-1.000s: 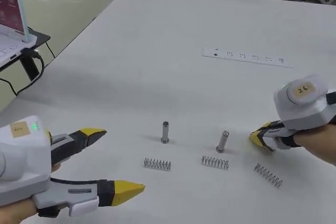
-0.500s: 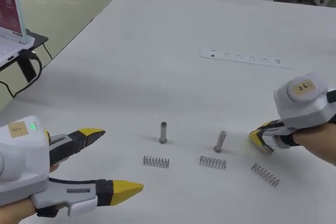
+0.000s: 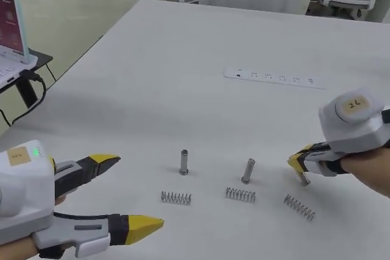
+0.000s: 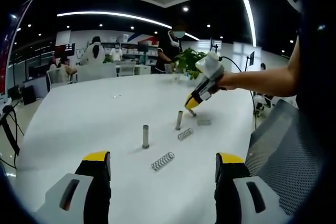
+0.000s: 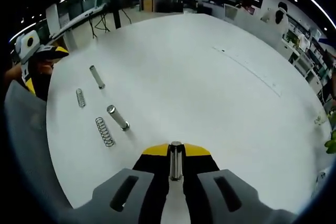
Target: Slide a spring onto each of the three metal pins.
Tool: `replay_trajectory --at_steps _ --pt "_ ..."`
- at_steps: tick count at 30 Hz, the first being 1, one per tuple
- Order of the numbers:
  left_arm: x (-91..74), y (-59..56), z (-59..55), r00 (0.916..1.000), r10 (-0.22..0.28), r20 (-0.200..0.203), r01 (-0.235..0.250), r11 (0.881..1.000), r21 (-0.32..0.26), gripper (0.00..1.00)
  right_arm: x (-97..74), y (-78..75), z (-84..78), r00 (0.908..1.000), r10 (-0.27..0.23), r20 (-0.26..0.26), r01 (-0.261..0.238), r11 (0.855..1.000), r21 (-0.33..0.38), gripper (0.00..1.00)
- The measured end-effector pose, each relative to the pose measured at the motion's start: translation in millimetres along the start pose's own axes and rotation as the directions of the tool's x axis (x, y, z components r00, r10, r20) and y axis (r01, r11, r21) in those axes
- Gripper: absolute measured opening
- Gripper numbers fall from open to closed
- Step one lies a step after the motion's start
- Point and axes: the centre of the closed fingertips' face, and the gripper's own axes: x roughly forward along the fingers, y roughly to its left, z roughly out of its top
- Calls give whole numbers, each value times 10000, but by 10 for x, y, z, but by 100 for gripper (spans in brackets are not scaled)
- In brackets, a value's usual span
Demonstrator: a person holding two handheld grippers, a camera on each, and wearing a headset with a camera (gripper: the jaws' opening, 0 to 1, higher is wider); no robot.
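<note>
A: What is gripped at this moment?

B: 1 metal pin (image 5: 175,163) is pinched between the jaws of the right gripper (image 3: 300,164). In the head view its lower end is seen low over the tabletop (image 3: 183,89), near the right-hand spring (image 3: 299,207). Whether it touches the surface cannot be told. The left gripper (image 3: 137,192) is held toward the near left of the tabletop, jaws spread wide, with nothing between them.

A: Where are the other parts?

B: 2 pins are stood upright along the near side of the tabletop, well in from the left edge: the left pin (image 3: 184,161) and the middle pin (image 3: 248,170). The left spring (image 3: 176,197) and the middle spring (image 3: 241,195) are each laid just in front of a pin. No spring is threaded, so all 3 fittings are judged outstanding.

A: What could be spoiled from here?

B: The standing pins look slim on small bases, so either could be toppled if brushed by a jaw sent for a spring lying so close. A spring could be rolled away, or squashed, if pinched off-centre or too hard. The held pin could be tilted in the grip, and a spring might then be jammed at its tip. The power strip (image 3: 274,78), nearer the far edge, is well apart, so no trouble is expected from it.
</note>
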Motion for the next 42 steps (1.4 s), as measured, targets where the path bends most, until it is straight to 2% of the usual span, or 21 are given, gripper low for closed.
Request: replay_trajectory --at_steps 12,34,42 --pt "-51 -88 42 10000 -49 12 48 9998 197 78 -139 49 28 9997 -97 241 97 10000 8 5" --pt "-71 -138 70 9998 -195 -4 195 9988 440 78 -196 47 -77 9996 -131 249 119 9988 476 6" --pt "-59 -152 76 9997 -229 -2 229 9987 465 77 -192 37 -81 9996 -125 245 115 9991 400 6"
